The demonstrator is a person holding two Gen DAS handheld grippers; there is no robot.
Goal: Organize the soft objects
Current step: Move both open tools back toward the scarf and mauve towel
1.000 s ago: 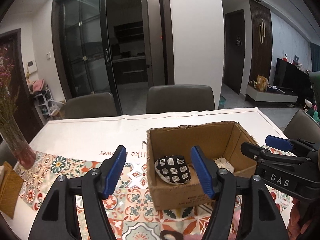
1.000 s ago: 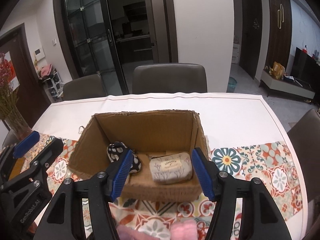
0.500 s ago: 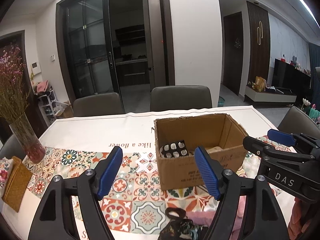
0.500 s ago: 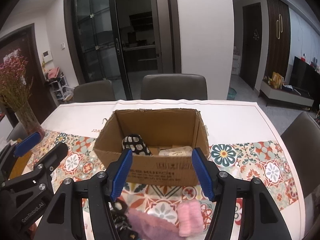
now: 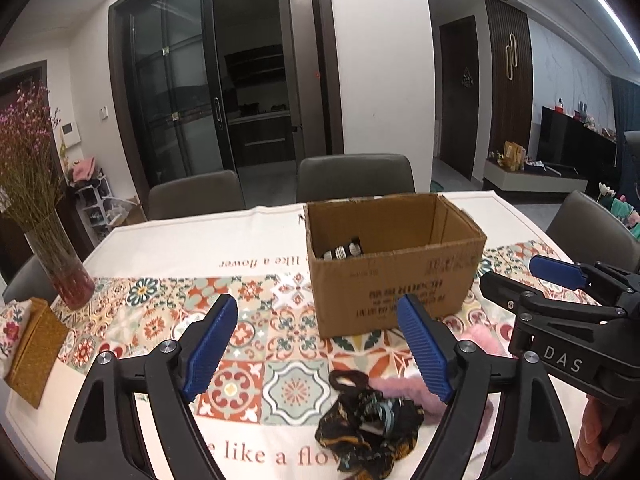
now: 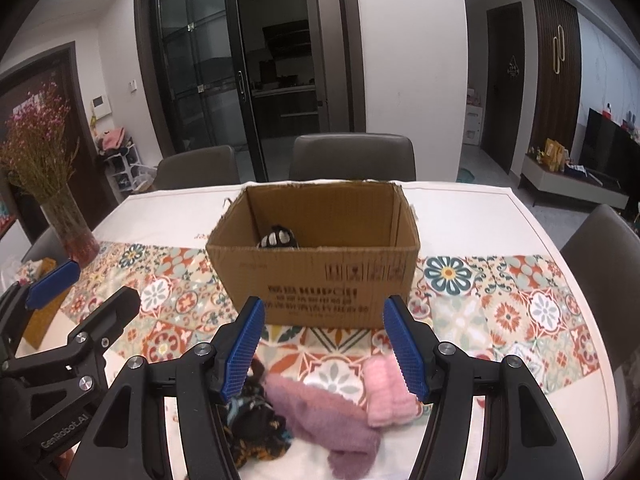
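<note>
An open cardboard box point(image 5: 394, 272) point(image 6: 320, 276) stands mid-table. A black-and-white patterned soft item point(image 5: 344, 250) point(image 6: 278, 238) lies inside it. In front of the box lie a black patterned cloth point(image 5: 370, 428) point(image 6: 252, 420), a mauve fuzzy sock point(image 6: 320, 412) point(image 5: 400, 390) and a light pink fuzzy roll point(image 6: 386, 392) point(image 5: 478, 338). My left gripper point(image 5: 320, 348) is open and empty, above the table left of the cloths. My right gripper point(image 6: 324, 344) is open and empty, above the mauve sock and pink roll.
A glass vase of dried pink flowers point(image 5: 60, 264) point(image 6: 76, 236) stands at the table's left. A woven yellow box point(image 5: 32, 356) lies near the left edge. Grey chairs point(image 5: 356, 178) line the far side and the right side point(image 6: 600, 264). A patterned runner point(image 5: 160, 320) covers the table.
Both grippers have pulled back from over the box toward the table's near edge. The loose cloths in front of the box have come into view. Both stay open.
</note>
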